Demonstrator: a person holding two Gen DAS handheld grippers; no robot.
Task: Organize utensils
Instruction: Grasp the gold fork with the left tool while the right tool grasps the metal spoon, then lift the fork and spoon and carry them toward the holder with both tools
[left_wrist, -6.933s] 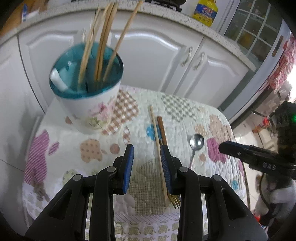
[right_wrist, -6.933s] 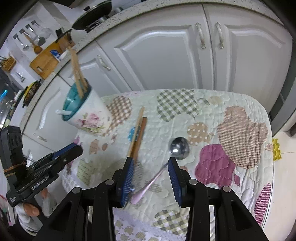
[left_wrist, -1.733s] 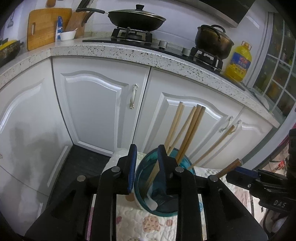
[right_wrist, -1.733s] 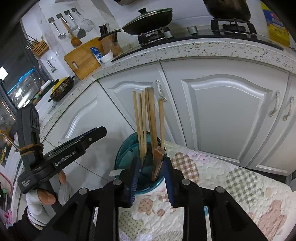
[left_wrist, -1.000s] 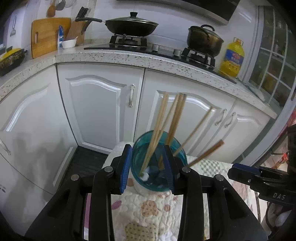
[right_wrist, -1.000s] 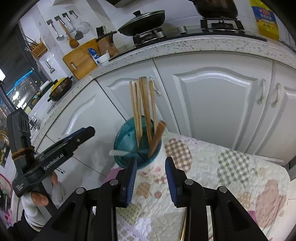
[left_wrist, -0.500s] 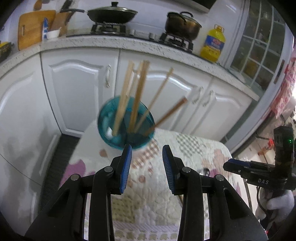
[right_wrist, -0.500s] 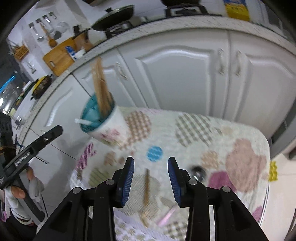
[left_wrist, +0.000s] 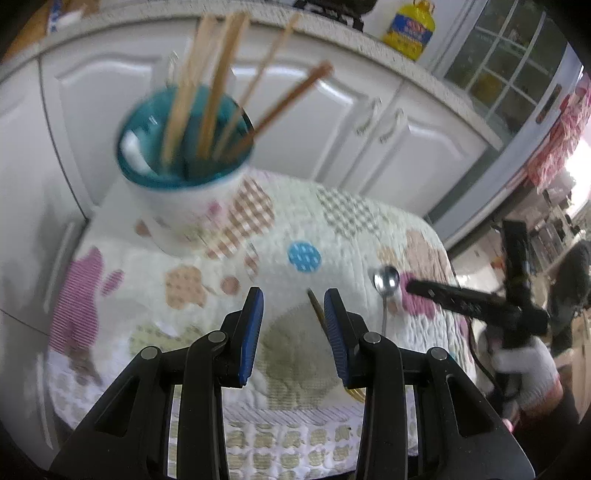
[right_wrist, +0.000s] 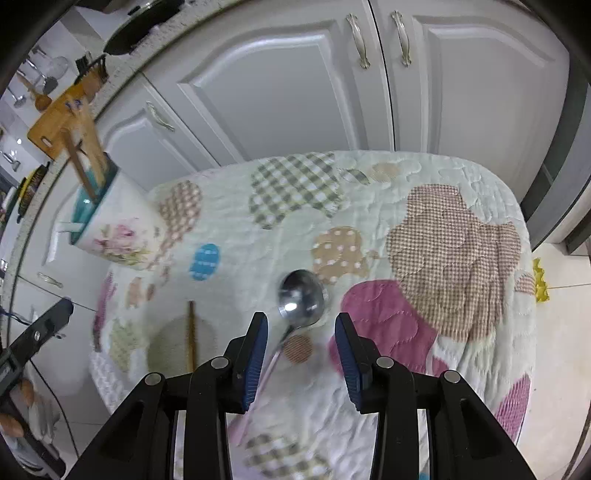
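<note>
A floral cup with a teal inside (left_wrist: 184, 177) stands at the table's far left and holds several wooden chopsticks (left_wrist: 218, 96); it also shows in the right wrist view (right_wrist: 114, 229). One chopstick (right_wrist: 191, 334) lies on the quilted cloth, beside my left gripper's right finger (left_wrist: 334, 332). A metal spoon with a pink handle (right_wrist: 301, 295) lies on the cloth; its bowl also shows in the left wrist view (left_wrist: 386, 278). My left gripper (left_wrist: 291, 328) is open and empty above the cloth. My right gripper (right_wrist: 301, 341) is open and empty just above the spoon.
The small table carries a patchwork quilted cloth (right_wrist: 443, 240). White kitchen cabinets (right_wrist: 295, 85) stand close behind it. A yellow oil bottle (left_wrist: 408, 27) sits on the counter. A cutting board (right_wrist: 55, 122) leans on the counter at far left.
Both grippers have dropped lower and tilted down toward the table. The right gripper has moved over the spoon; the left one has drawn back from the cup toward the lying chopstick.
</note>
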